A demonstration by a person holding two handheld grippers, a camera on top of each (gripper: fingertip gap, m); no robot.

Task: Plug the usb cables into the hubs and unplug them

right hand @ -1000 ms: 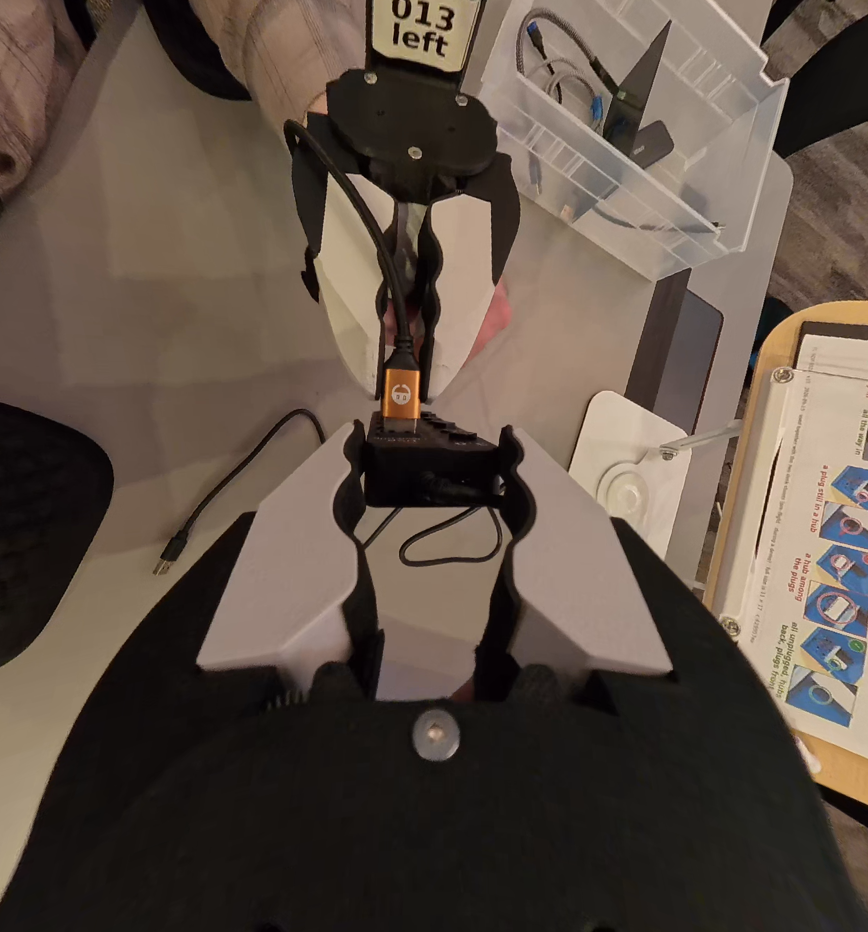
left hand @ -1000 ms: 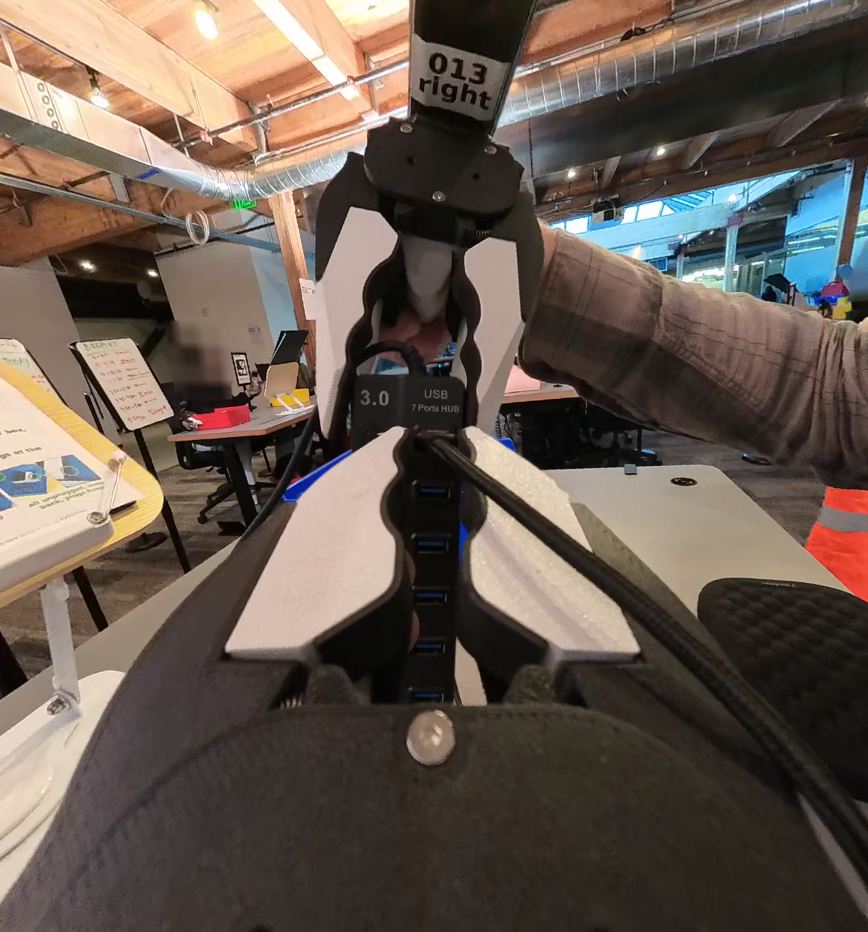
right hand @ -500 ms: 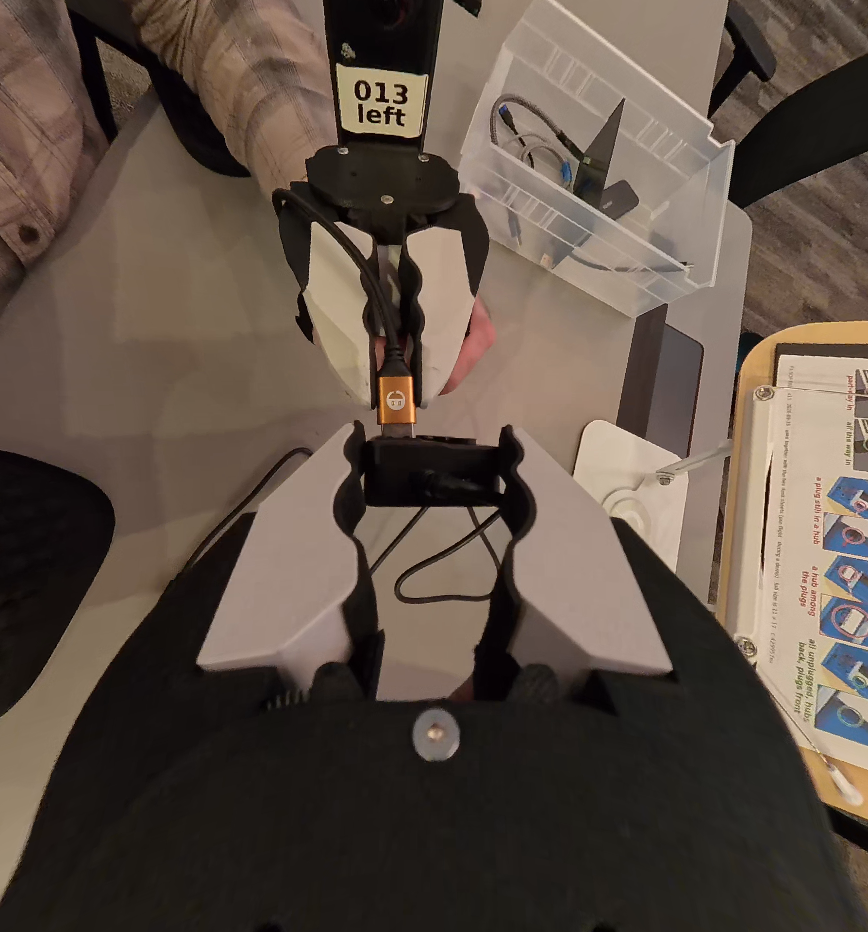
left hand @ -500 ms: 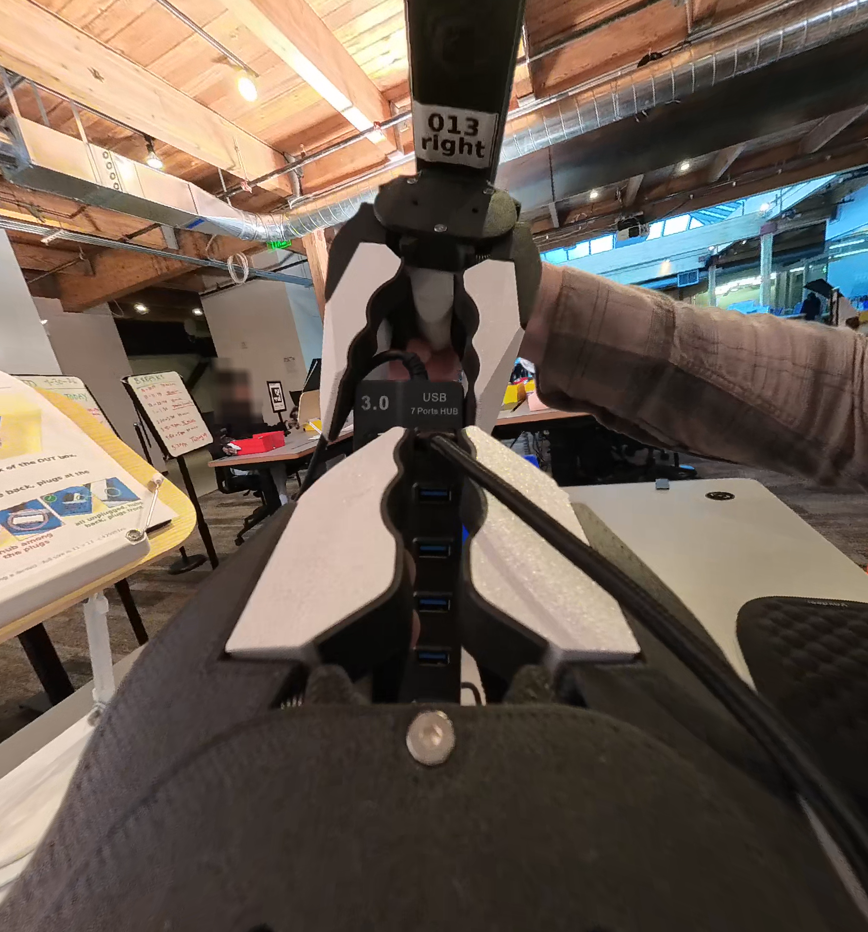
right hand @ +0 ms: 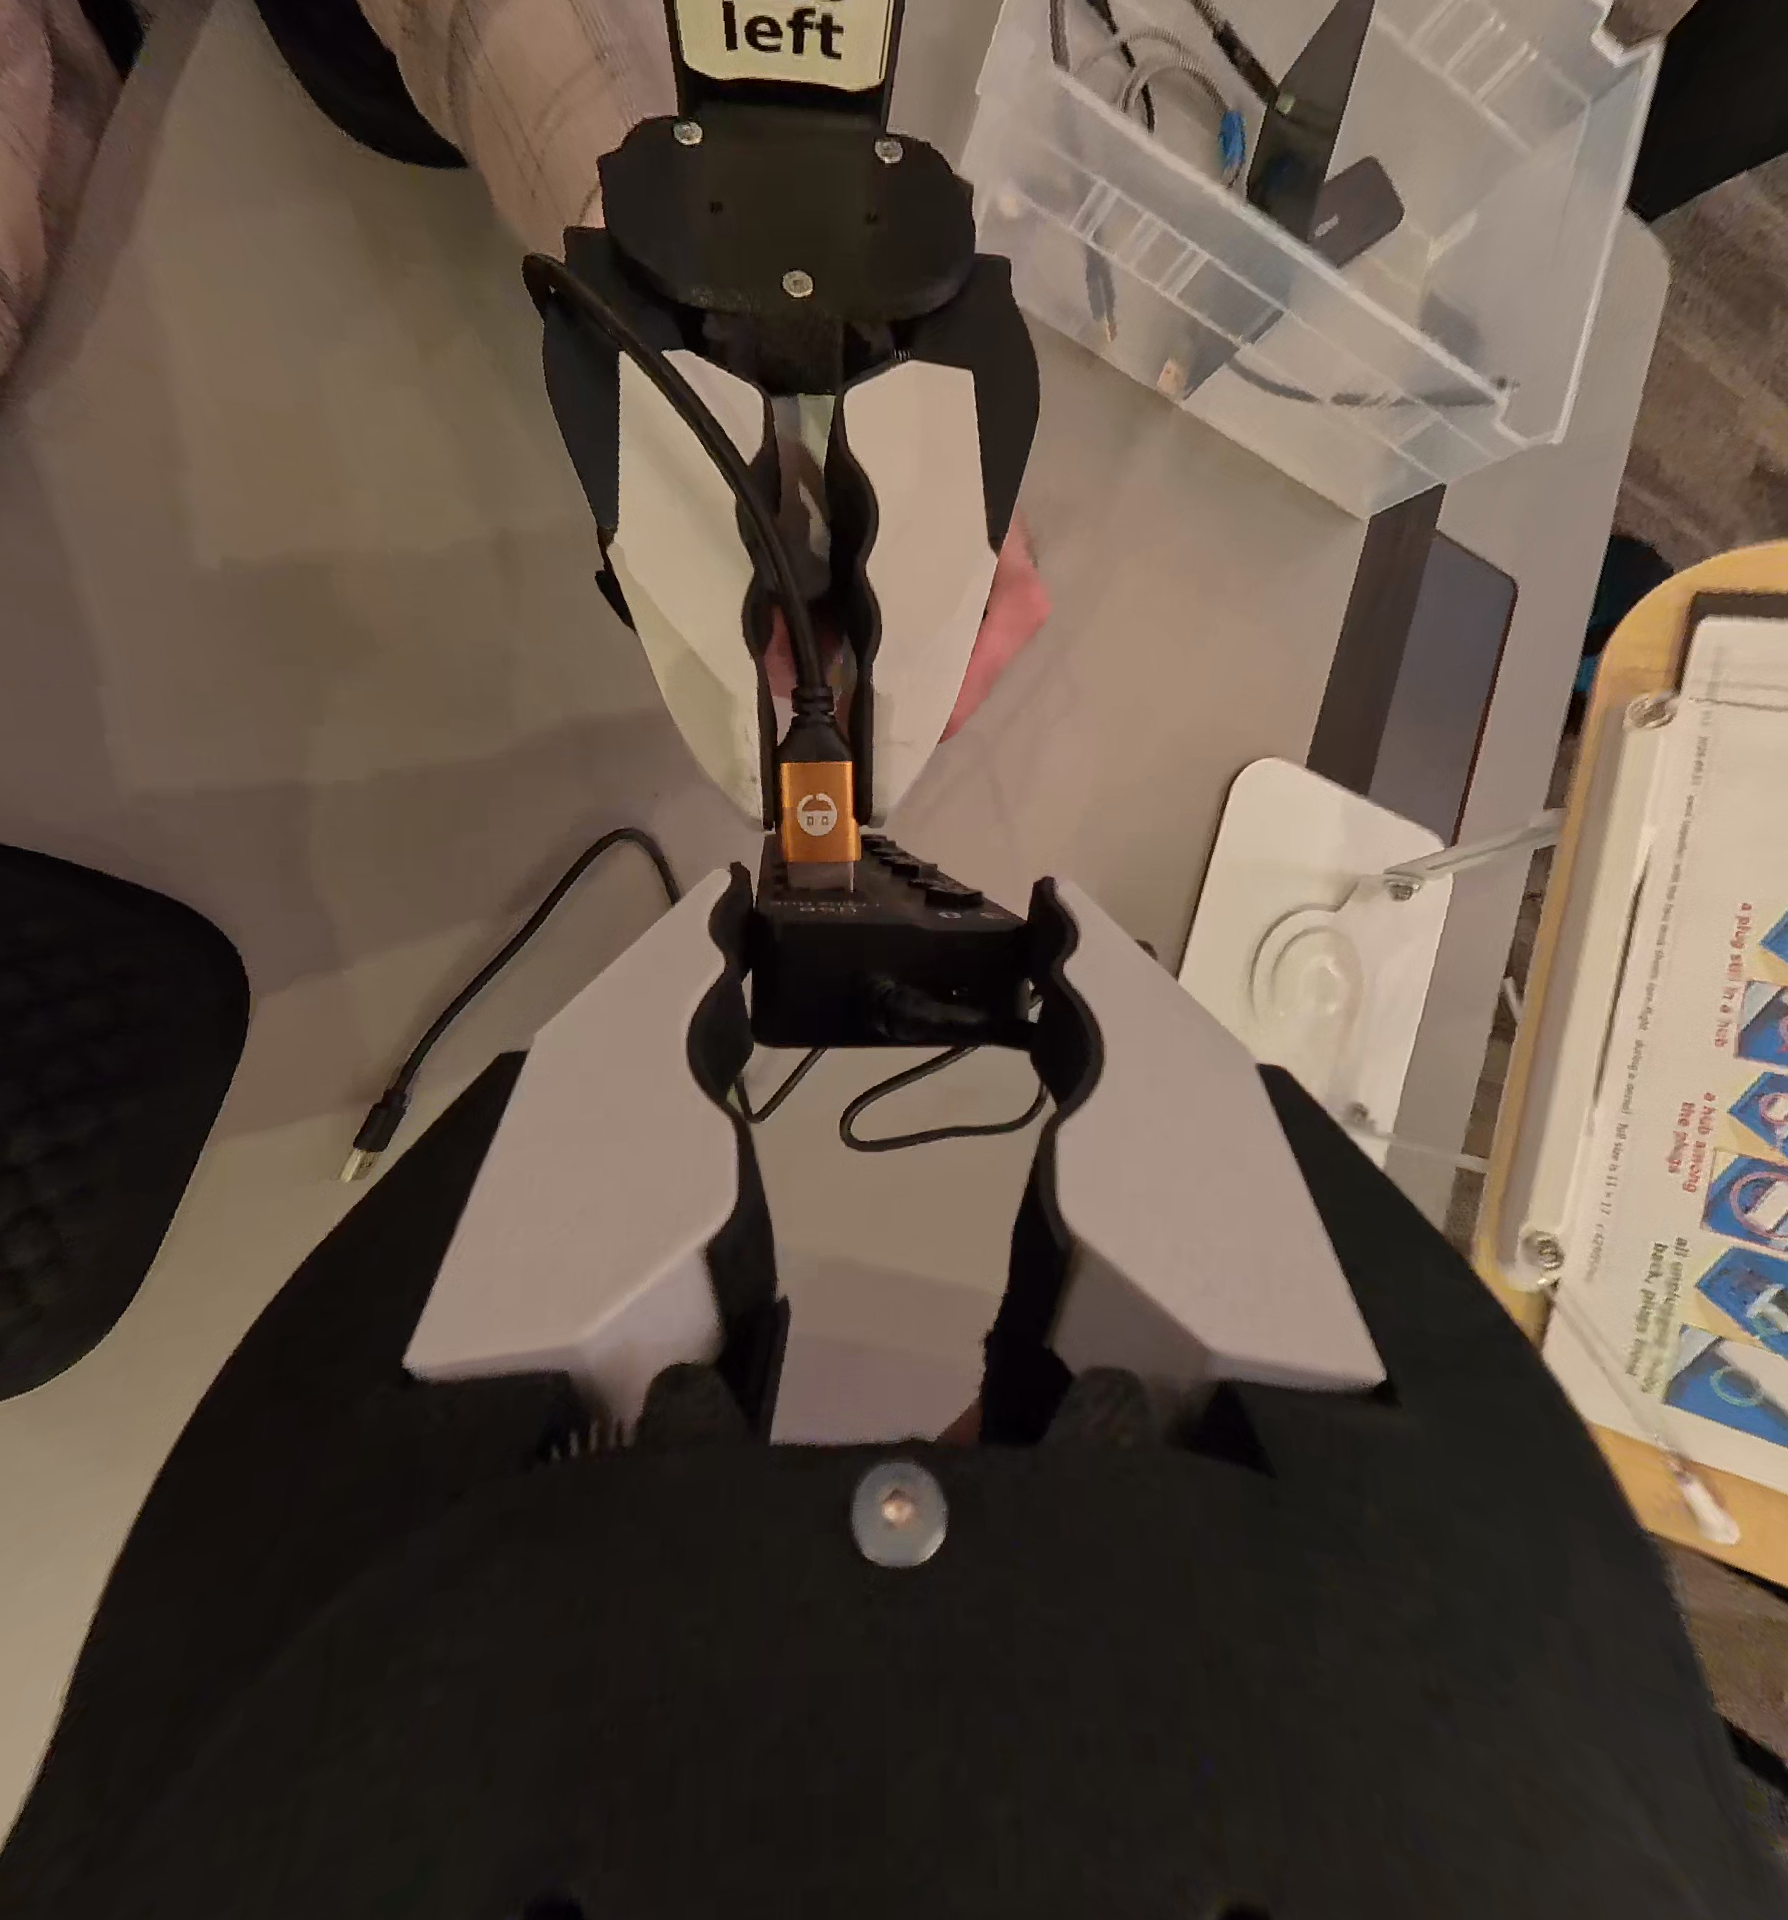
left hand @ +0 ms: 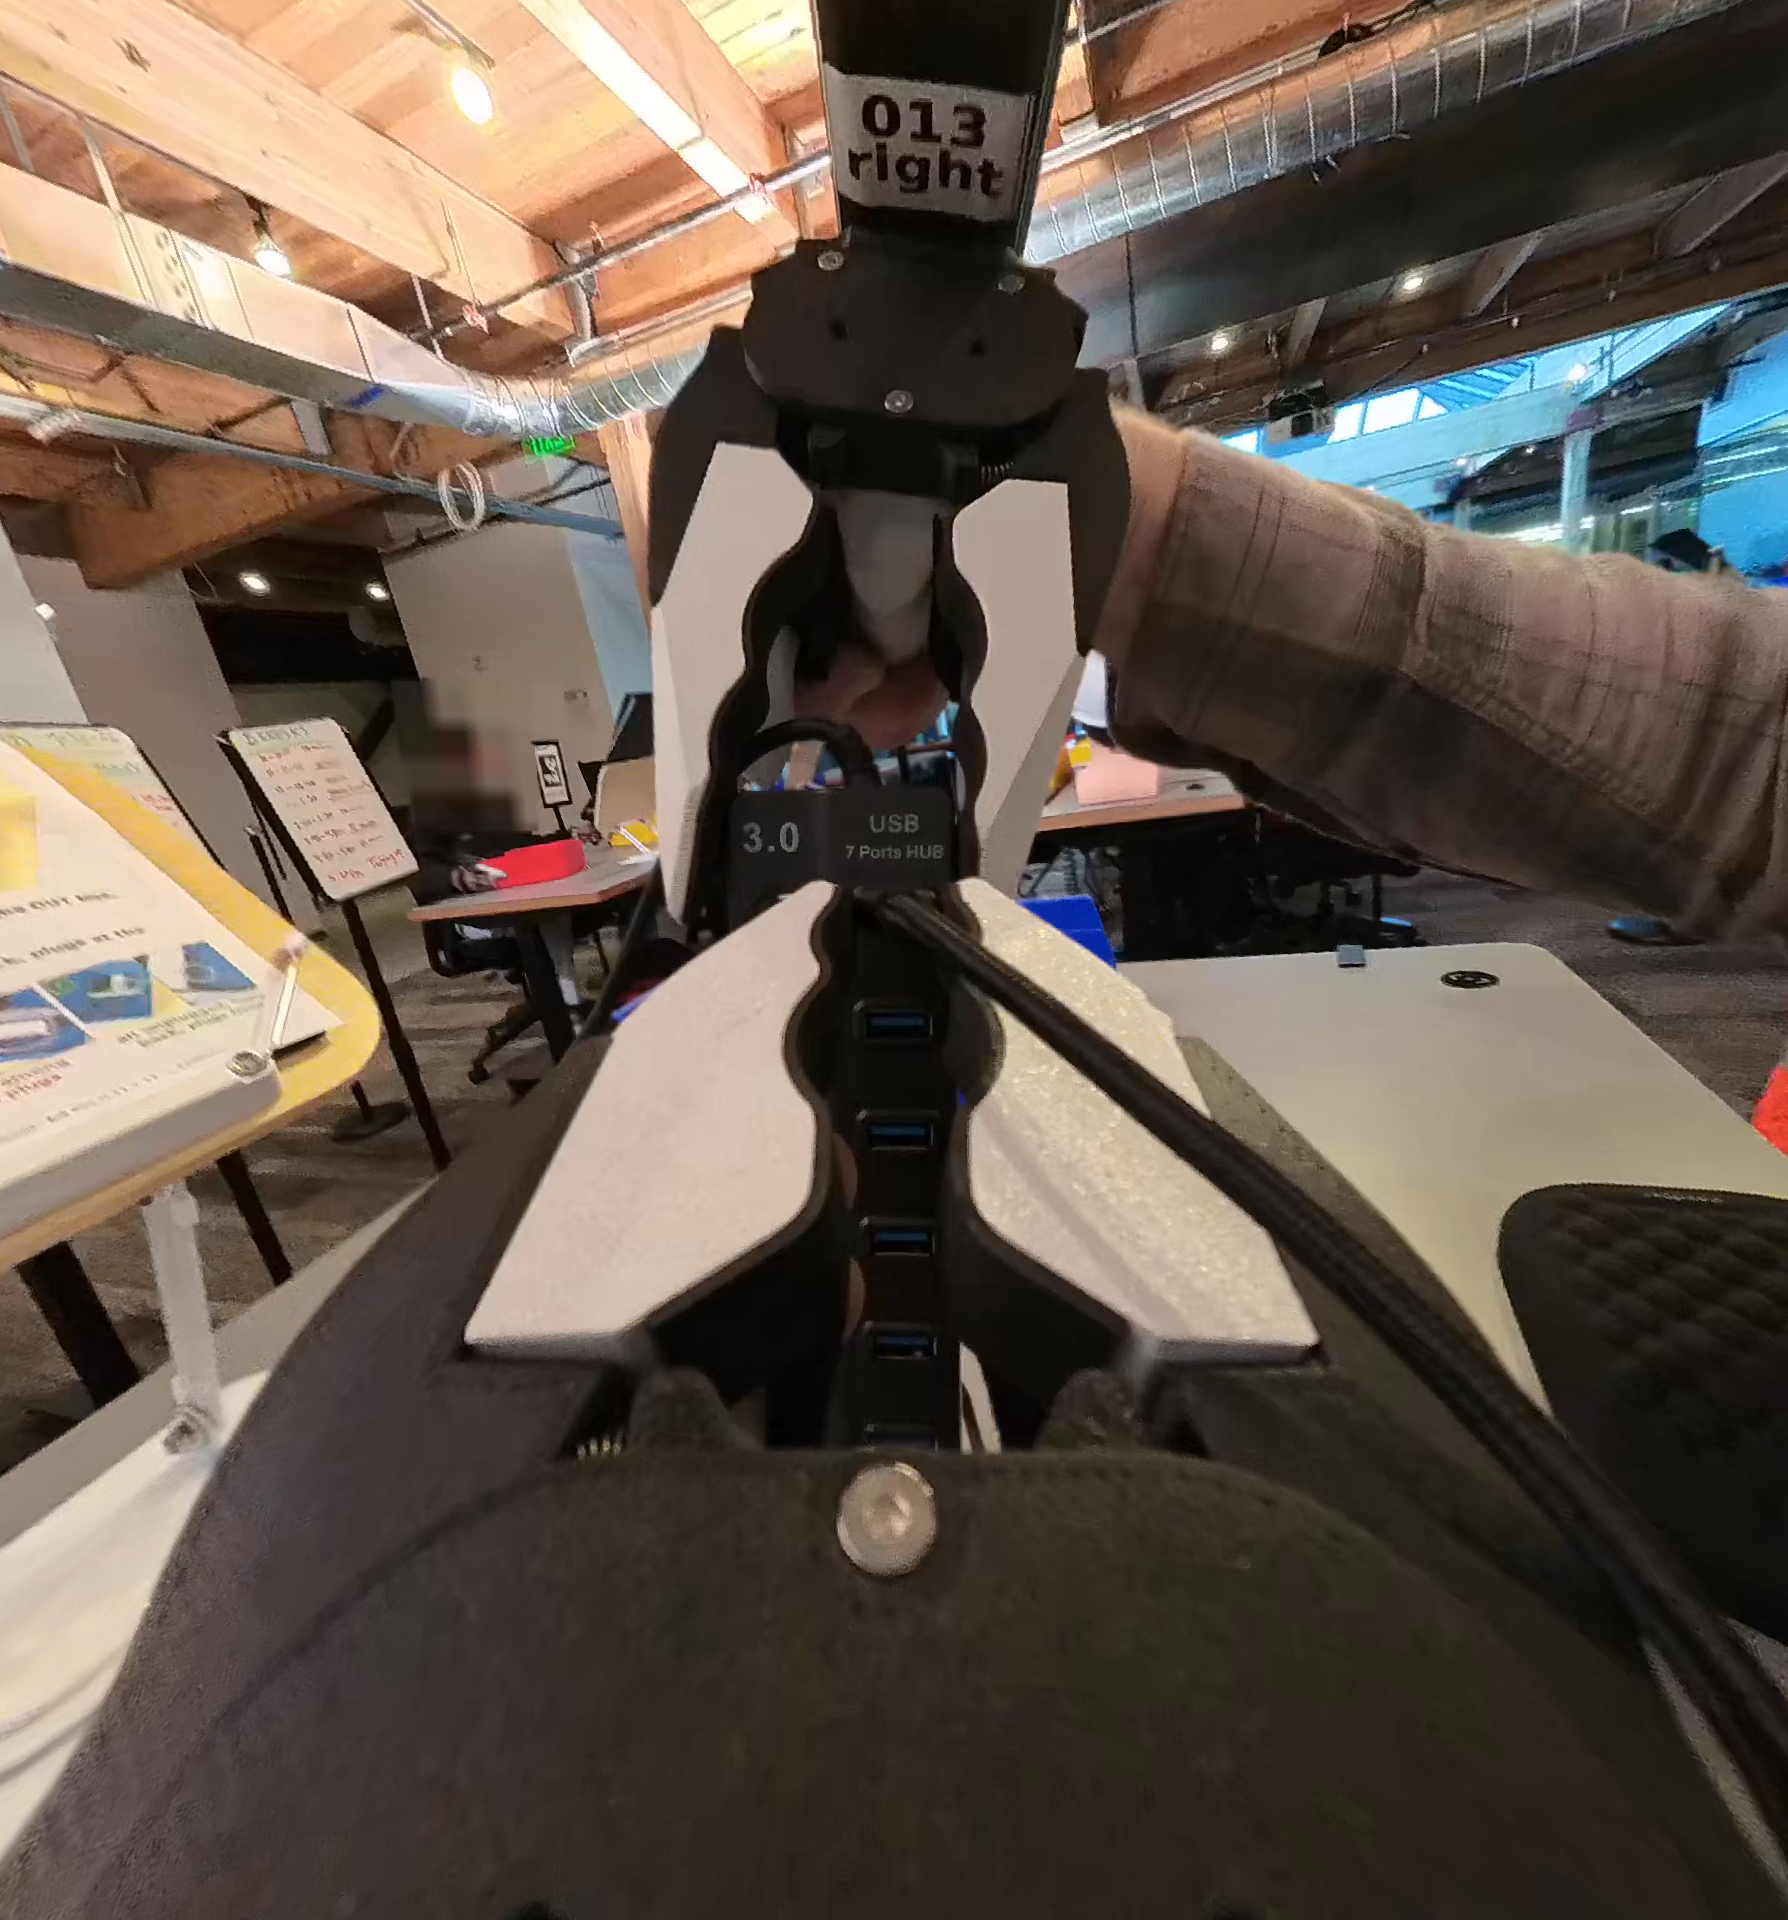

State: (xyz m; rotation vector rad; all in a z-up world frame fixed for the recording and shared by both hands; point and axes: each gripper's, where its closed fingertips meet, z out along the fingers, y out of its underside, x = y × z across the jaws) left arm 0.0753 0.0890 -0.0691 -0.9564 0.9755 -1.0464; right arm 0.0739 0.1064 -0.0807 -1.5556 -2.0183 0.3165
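Two tools meet nose to nose above the white surface (right hand: 277,540). The right tool (right hand: 885,935) is clamped across the end of the black USB hub (right hand: 885,977), held in the air. The left tool (right hand: 817,790) is pinched shut on the orange plug (right hand: 817,826) of a black cable (right hand: 724,468), whose tip sits at the hub's end port. If the plug goes in tilted, I'd expect it to jam or lever the hub round in its grip; a tug could drag the slack. Half a second ago the plug hung just clear of the hub; now it meets the port, both tools closer together.
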